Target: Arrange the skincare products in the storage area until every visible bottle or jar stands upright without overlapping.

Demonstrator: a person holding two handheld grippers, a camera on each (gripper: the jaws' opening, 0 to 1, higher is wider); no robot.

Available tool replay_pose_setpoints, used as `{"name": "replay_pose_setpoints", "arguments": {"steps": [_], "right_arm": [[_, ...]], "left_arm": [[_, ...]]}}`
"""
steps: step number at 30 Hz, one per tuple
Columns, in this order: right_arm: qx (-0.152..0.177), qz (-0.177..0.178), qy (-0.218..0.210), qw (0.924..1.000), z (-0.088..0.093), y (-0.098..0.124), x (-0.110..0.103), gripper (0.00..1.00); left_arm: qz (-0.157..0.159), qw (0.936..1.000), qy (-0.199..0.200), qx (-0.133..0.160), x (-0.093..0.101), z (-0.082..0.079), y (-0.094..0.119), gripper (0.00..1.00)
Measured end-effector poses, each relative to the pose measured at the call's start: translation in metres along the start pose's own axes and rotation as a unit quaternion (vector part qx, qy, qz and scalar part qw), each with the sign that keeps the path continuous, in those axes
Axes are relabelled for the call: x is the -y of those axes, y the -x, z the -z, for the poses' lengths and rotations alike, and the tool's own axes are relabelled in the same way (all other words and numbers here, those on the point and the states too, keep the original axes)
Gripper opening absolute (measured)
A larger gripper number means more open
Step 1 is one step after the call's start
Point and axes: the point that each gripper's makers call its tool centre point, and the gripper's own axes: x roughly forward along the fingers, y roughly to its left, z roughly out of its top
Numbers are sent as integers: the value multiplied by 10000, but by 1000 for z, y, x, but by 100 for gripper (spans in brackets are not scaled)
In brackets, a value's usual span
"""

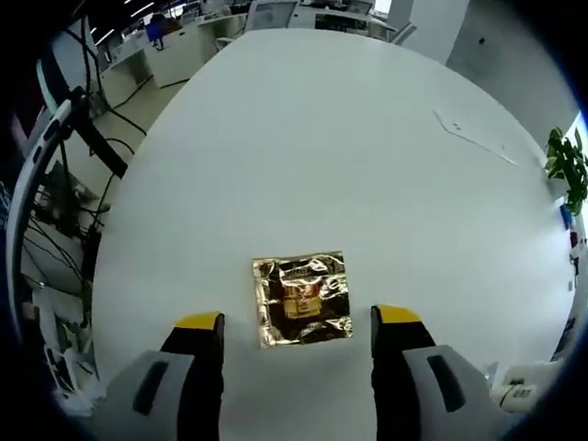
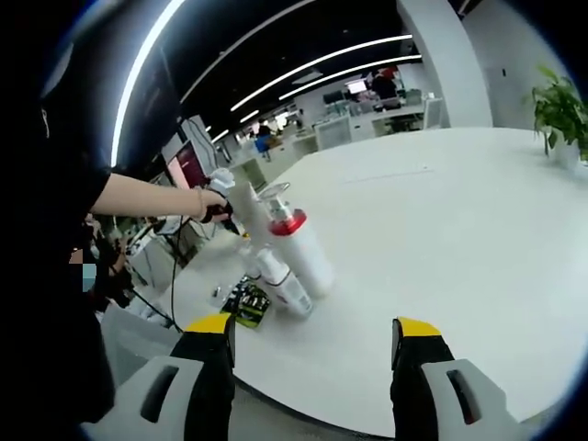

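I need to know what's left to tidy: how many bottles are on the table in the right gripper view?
2, both near the table edge: a tall white bottle with a red collar, and a smaller white bottle just beside it. Others may be hidden behind them.

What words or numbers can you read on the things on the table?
None can be read.
Gold foil packet: a dark label in its middle, print too blurred to read.
White bottle with the red collar: no print that can be made out.
Smaller white bottle beside it: marks too small to read.
Small dark and green pack at the table edge: pattern only, too blurred.
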Motion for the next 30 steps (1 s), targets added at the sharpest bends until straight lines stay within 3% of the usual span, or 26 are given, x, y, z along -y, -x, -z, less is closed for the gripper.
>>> {"name": "replay_pose_setpoints", "arguments": {"steps": [2,9,17,30], "right_arm": [[10,7,-23,10000,0,0,1,71],[-25,-7,-8,10000,1,-1,1,71],[-14,4,5,10000,1,0,2,71],[28,-6,37,10000,0,0,1,71]], "left_arm": [[-56,9998,-203,49,2,-1,0,58],[-99,9999,-35,71,5,-1,4,55],[-60,9998,-139,116,-1,-5,3,34],[23,9995,-131,274,-5,-15,3,30]]}}
